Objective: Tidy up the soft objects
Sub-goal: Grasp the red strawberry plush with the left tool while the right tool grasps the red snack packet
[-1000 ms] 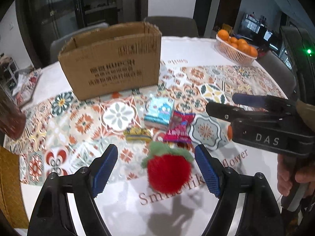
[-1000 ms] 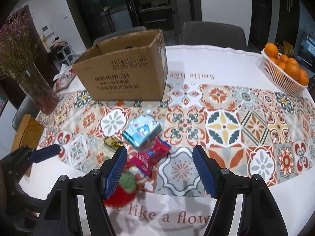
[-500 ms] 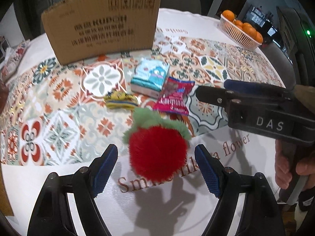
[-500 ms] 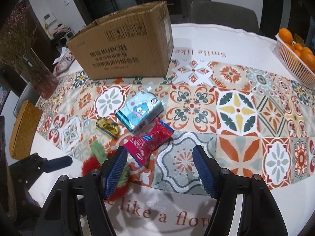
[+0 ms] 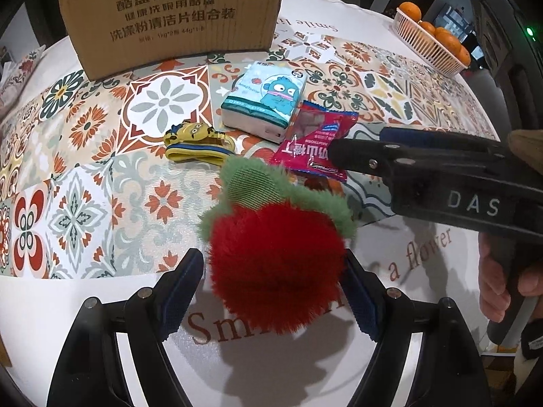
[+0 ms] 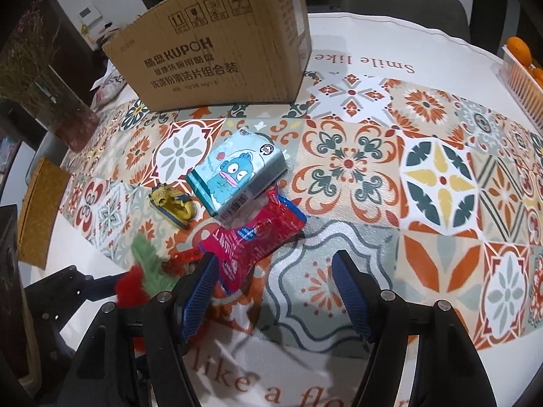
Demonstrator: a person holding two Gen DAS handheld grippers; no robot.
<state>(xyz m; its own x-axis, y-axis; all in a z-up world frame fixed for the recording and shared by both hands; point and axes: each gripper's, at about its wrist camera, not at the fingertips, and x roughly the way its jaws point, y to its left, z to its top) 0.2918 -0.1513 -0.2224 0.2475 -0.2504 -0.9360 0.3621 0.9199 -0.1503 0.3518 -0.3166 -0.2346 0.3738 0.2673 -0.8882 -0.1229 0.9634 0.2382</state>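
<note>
The left claw [image 5: 271,293], its blue ribbed pads spread apart, flanks a fluffy red strawberry plush [image 5: 276,268] whose green furry leaf cap points away toward the cardboard box [image 5: 173,17]. The right claw [image 6: 273,291] gapes over a crinkly red snack packet [image 6: 251,240] on the tiled-pattern surface [image 6: 437,183].

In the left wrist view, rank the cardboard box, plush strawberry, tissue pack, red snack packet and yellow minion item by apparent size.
1. Cardboard box, though cropped by the frame.
2. Plush strawberry; it sits nearest the camera, which inflates it.
3. Tissue pack.
4. Red snack packet, partly hidden by the right claw.
5. Yellow minion item.
</note>
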